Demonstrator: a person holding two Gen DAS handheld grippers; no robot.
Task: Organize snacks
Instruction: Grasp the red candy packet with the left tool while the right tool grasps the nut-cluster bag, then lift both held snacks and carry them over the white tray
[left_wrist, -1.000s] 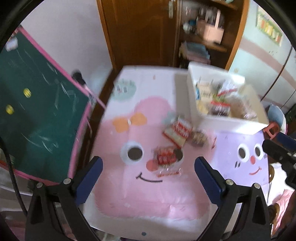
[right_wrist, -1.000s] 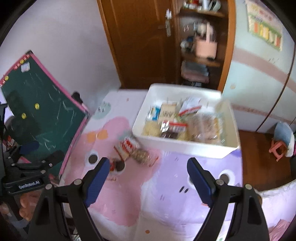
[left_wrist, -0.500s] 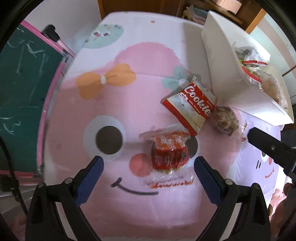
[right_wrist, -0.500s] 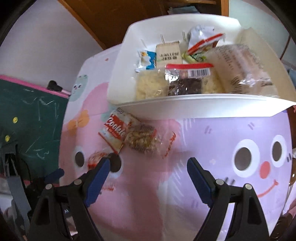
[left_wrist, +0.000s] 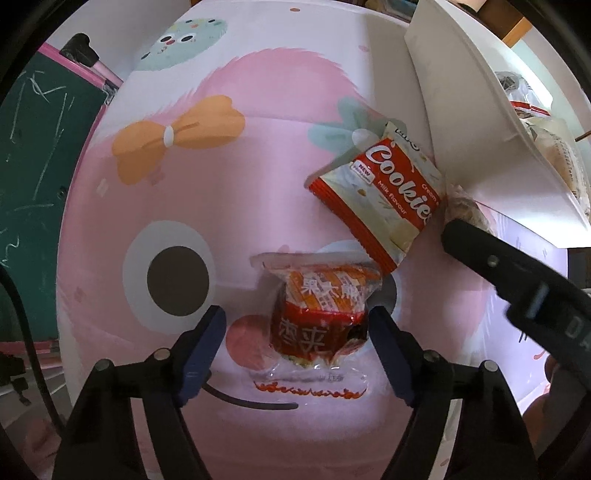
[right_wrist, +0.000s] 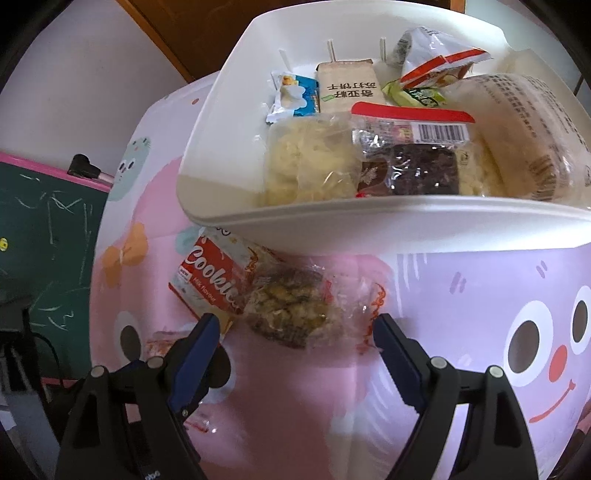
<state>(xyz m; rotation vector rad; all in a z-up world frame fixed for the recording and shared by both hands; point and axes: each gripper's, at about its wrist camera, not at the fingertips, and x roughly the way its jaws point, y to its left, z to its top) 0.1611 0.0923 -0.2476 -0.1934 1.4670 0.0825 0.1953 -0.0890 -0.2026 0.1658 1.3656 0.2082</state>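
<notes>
Mostly done: bin (right_wrist: 295, 221) well filled. Three packets left just beside it: cookies (left_wrist: 384, 195), nut cake (right_wrist: 288, 306), red snack (left_wrist: 317, 321). Both hand-held grippers (left_wrist: 295, 332) (right_wrist: 295, 339) wide open, empty.

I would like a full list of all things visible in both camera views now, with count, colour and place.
red snack packet: 1, red and orange in clear wrap, on the mat between the left gripper's fingers
Cookies packet: 1, red and white, on the mat beside the bin
nut cake packet: 1, brown in clear wrap, on the mat ahead of the right gripper
bin: 1, white, far side of the mat
snacks in the bin: several, mixed colours, inside the bin
mat: 1, pink and purple cartoon faces, under everything
chalkboard: 1, green with pink frame, left of the mat
left gripper: 1, black with blue pads, open
right gripper: 1, black with blue pads, open
</notes>
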